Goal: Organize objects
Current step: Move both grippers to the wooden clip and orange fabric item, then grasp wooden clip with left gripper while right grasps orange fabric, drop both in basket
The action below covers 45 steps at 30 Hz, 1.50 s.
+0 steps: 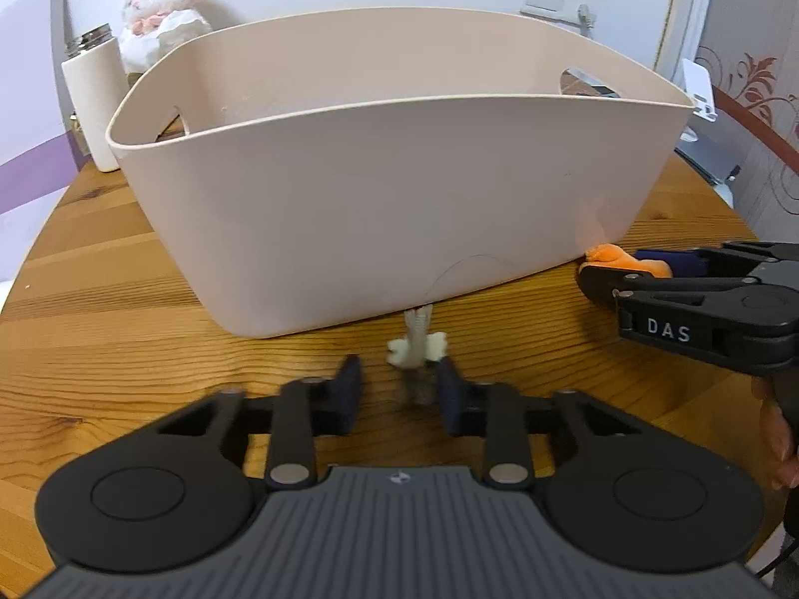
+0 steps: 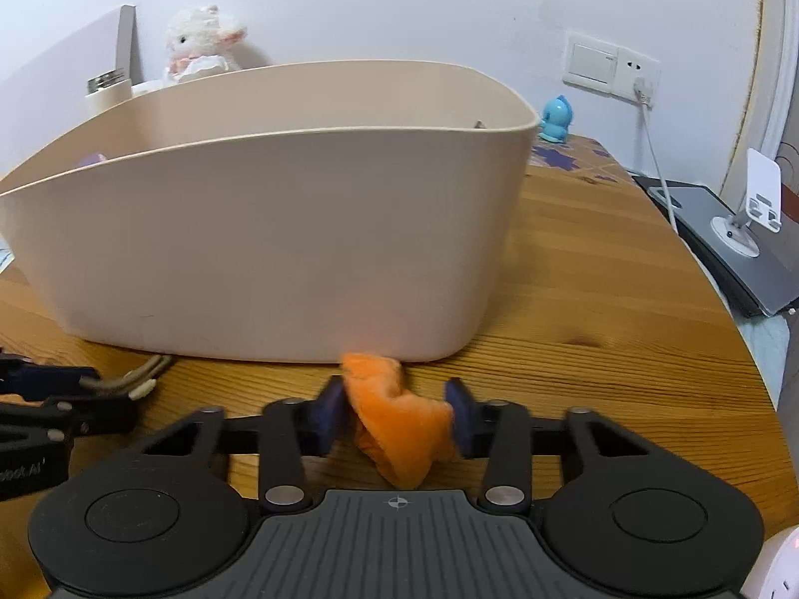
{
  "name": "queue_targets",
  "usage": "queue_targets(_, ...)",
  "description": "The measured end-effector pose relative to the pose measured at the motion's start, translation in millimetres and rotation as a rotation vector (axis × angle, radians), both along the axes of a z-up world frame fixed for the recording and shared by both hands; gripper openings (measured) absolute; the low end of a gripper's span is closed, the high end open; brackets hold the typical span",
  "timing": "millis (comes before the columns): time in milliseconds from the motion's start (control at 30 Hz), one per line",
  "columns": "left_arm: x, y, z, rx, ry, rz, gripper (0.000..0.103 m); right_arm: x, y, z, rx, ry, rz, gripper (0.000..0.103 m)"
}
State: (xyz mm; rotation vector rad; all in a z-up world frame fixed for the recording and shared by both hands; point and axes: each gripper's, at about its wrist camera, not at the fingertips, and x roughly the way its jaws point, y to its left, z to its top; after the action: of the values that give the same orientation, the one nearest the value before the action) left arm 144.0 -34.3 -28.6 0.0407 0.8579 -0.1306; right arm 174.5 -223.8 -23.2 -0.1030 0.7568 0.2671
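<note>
A large beige plastic bin (image 1: 399, 209) stands on the wooden table, also in the right wrist view (image 2: 259, 229). My left gripper (image 1: 399, 394) is open just in front of the bin; a small cream and grey toy (image 1: 417, 349) lies between its fingers, close to the right one. My right gripper (image 2: 397, 414) is closed on an orange plush piece (image 2: 399, 419) at the bin's near right corner. From the left wrist view the right gripper (image 1: 599, 274) shows at the right with the orange plush (image 1: 619, 257) in it.
A white plush lamb (image 1: 160, 15) and a white bottle (image 1: 95, 105) stand behind the bin. A blue figurine (image 2: 557, 117), a wall socket with cable (image 2: 611, 67), a grey laptop (image 2: 739, 249) and a white stand (image 2: 754, 209) are at the right.
</note>
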Motion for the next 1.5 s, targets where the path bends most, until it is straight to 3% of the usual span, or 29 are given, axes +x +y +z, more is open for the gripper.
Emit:
queue_targets(67,-1,1,0,-0.01,0.006,-0.009,0.018,-3,2,1,-0.002,0.0,0.005,0.019)
queue_targets(167,-1,3,0,-0.019,0.003,-0.014,0.016,-9,4,1,-0.015,-0.002,0.012,0.017)
queue_targets(600,-13,5,2,-0.034,-0.019,-0.04,0.016,-37,0,11,-0.017,0.003,0.014,0.016)
queue_targets(967,-40,15,24,-0.051,-0.078,-0.043,0.016,-66,-2,42,-0.005,-0.071,0.022,0.015)
queue_targets(1167,-57,21,45,-0.071,-0.131,-0.051,0.016,-80,-3,64,0.006,-0.131,0.026,0.015)
queue_targets(1500,-77,31,102,-0.087,-0.294,-0.017,0.016,-91,0,114,0.039,-0.282,0.045,0.016)
